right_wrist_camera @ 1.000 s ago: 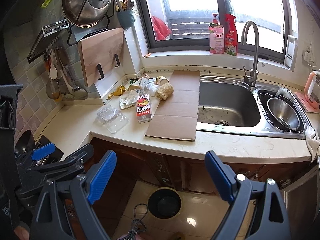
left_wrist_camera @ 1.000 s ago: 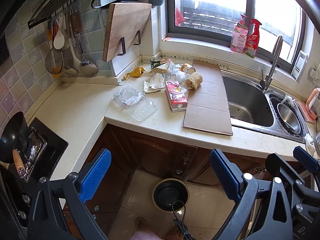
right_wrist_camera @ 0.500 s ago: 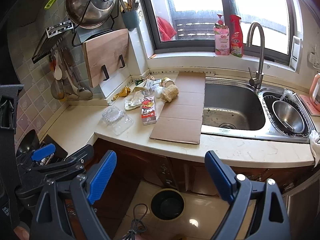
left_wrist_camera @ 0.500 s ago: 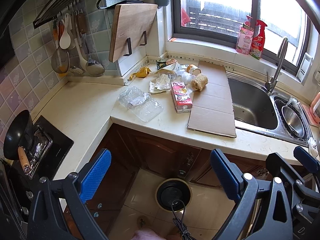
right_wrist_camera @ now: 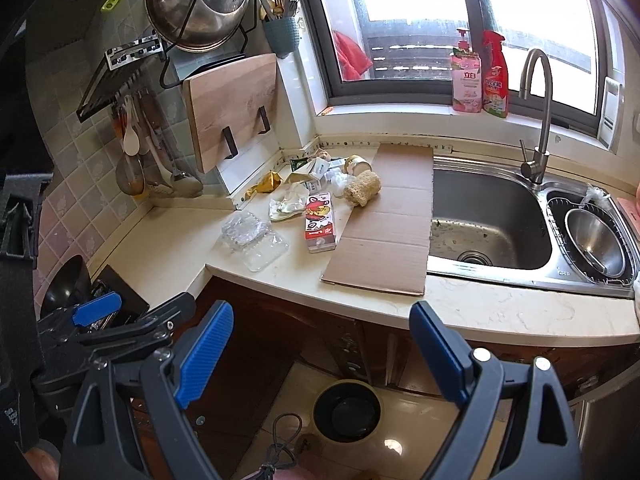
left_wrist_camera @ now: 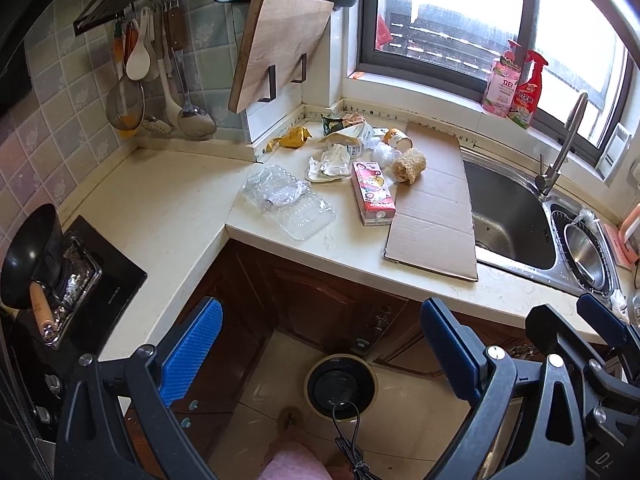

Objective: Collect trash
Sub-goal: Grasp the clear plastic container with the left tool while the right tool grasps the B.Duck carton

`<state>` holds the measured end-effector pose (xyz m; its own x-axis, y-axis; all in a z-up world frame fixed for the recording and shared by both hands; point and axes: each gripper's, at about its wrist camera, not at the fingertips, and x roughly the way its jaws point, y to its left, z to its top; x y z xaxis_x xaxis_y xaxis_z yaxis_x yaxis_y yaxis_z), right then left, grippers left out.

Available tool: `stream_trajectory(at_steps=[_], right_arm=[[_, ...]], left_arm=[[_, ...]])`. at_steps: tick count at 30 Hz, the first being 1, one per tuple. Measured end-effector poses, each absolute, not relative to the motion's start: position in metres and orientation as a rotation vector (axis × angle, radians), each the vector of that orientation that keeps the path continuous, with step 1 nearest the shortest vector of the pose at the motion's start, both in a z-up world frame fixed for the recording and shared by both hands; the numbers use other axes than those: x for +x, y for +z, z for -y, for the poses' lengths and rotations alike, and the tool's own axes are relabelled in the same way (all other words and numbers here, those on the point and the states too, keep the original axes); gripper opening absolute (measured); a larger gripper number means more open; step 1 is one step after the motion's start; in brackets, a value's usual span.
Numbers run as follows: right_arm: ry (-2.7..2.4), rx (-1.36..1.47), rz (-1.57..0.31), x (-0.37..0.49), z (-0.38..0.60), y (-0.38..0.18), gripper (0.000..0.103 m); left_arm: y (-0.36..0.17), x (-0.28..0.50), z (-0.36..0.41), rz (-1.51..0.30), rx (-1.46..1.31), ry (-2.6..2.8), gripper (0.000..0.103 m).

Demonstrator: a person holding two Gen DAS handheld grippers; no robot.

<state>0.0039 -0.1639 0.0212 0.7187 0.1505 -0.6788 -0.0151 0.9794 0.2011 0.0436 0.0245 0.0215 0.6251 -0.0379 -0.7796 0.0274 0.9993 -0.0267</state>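
While both the left gripper [left_wrist_camera: 320,344] and the right gripper [right_wrist_camera: 320,344] hang wide open and empty, no trash is collected yet. The next move, I think, is a reach to the carton [left_wrist_camera: 373,198] near the counter's [left_wrist_camera: 168,216] front edge, then the bin [left_wrist_camera: 340,386] below.

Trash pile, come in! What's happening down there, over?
Left gripper open, empty. Right gripper open, empty. Trash pile untouched on counter; bin waiting on floor below. Nothing in the way.

On the counter lie one flat sheet of cardboard [right_wrist_camera: 385,236], one red carton [right_wrist_camera: 319,222], one clear plastic tray [right_wrist_camera: 256,238] and one loofah [right_wrist_camera: 363,188]. Two bottles [right_wrist_camera: 480,74] stand on the windowsill. One cutting board [right_wrist_camera: 232,108] hangs. One bin [right_wrist_camera: 346,406] sits on the floor.
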Motion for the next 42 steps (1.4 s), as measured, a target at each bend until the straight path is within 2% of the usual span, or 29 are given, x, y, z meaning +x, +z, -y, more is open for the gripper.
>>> stream_trajectory(at_steps=[7,15,29,34,42], right_arm=[[0.083,0.152,-0.793,0.037,0.14,0.018,0.091],[0.063,0.17,-0.842,0.107,0.118,0.014,0.091],[-0.021,0.196,-0.991,0.249,0.127,-0.057,0.088],[-0.01,0.156,-1.049,0.281,0.119,-0.085,0.084],[0.015,0.105,-1.104,0.306,0.112,-0.113,0.082]], left_arm=[[0.002,0.088,-0.048,-0.991,-0.061,-0.098,0.099],[-0.015,0.173,-0.082,-1.069,-0.112,-0.138,0.1],[-0.124,0.341,-0.124,-1.385,-0.328,-0.069,0.102],[-0.154,0.378,-0.128,-1.392,-0.354,0.031,0.102],[-0.172,0.406,-0.13,-1.388,-0.445,0.095,0.102]])
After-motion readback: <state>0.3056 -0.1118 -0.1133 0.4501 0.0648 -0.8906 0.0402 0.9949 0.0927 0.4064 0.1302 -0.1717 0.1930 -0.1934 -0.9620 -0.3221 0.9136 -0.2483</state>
